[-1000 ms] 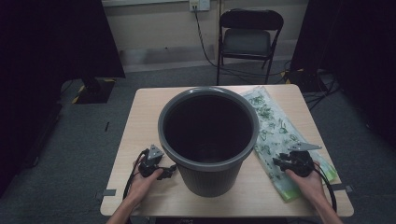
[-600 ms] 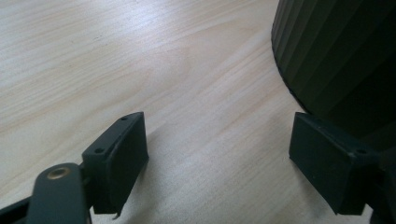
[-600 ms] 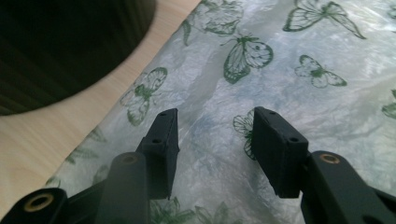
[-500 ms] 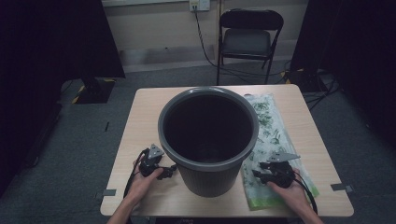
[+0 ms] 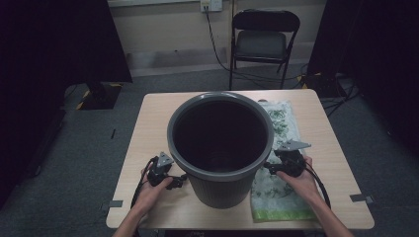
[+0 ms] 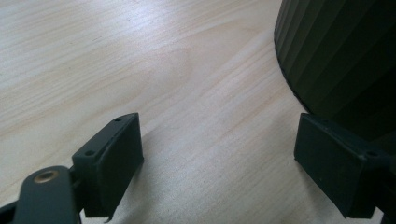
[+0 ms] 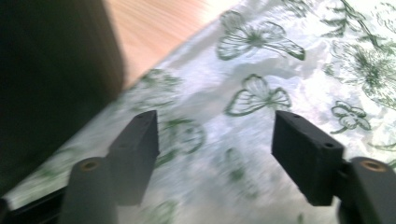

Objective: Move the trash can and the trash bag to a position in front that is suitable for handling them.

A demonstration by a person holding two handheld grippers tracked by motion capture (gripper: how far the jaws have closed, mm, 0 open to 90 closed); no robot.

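High view has the dark grey ribbed bin [image 5: 220, 147] standing upright mid-bench [image 5: 148, 118], the butterfly-print plastic bag [image 5: 281, 197] lying flat just right of it. Left claw [image 5: 179, 182] waits near the bin's base on the left, jaws wide with nothing between them. Right claw [image 5: 267, 168] hovers over the bag beside the bin's wall; its jaws have just been opening, and nothing is between them. To lift the bag cleanly, I would lower the right claw flat, pinch one layer near an edge, and keep clear of the bin.
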